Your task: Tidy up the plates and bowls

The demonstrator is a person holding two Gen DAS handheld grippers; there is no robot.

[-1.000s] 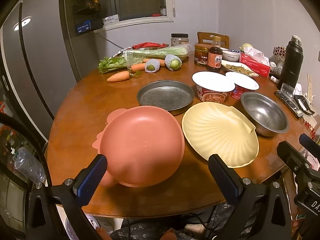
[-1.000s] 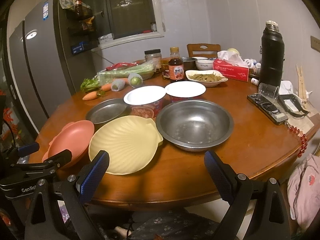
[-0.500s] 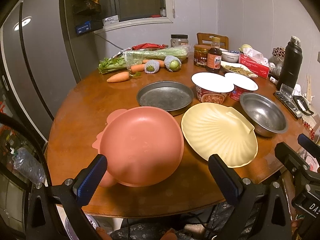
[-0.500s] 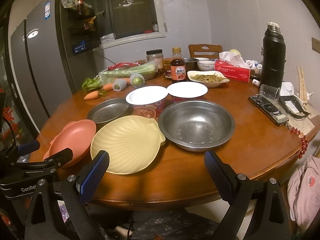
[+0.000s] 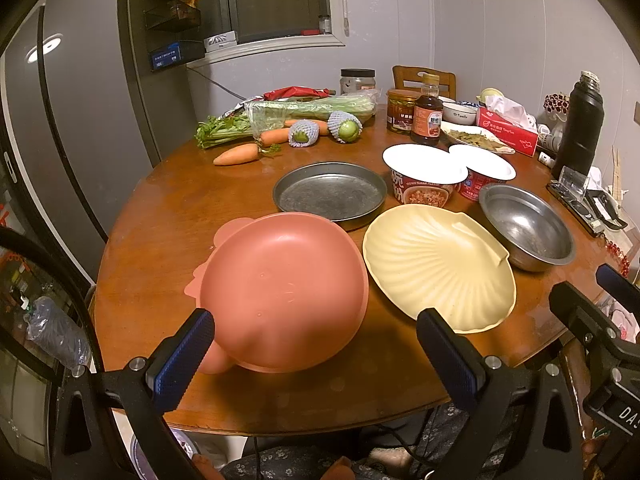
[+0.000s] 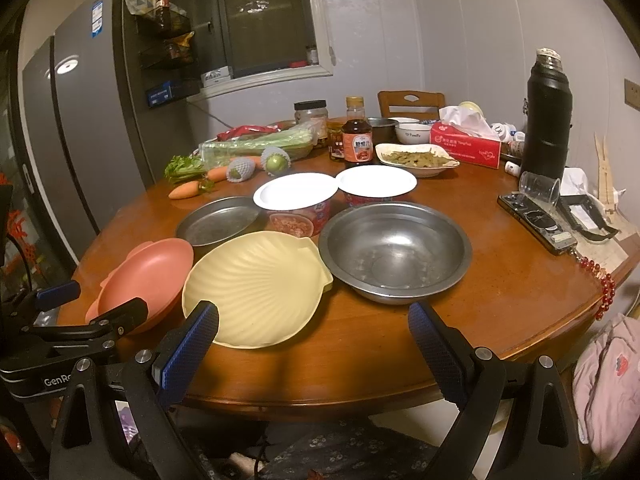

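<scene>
1. Round wooden worktop (image 5: pixel 168 216) fills the view ahead of both tools, which hang just off its near edge.
2. Pink bowl-plate (image 5: pixel 284 292) sits straight ahead of the left tool (image 5: pixel 316 352), its near rim between the two spread fingers but not touched by them. From the right tool's camera it's off to the far left (image 6: pixel 148 276).
3. Cream shell-shaped plate (image 6: pixel 256 288) is just ahead and left of the right tool (image 6: pixel 314 334), touching or nearly touching the pink one's rim; can't tell which. For the left tool it's ahead to the right (image 5: pixel 436 268).
4. Steel bowl (image 6: pixel 396 252) is dead ahead of the right tool, right next to the shell plate.
5. Flat steel pan (image 5: pixel 330 192) is further out, beyond the pink one.
6. Two instant-noodle cups with white lids (image 6: pixel 298 200) stand past the shell plate and steel bowl.
7. Both tools are released, fingers wide apart, nothing in either.
8. Small stuff at the far side: carrots (image 5: pixel 236 155), a sauce bottle (image 6: pixel 357 140), a black flask (image 6: pixel 548 116) far right.
</scene>
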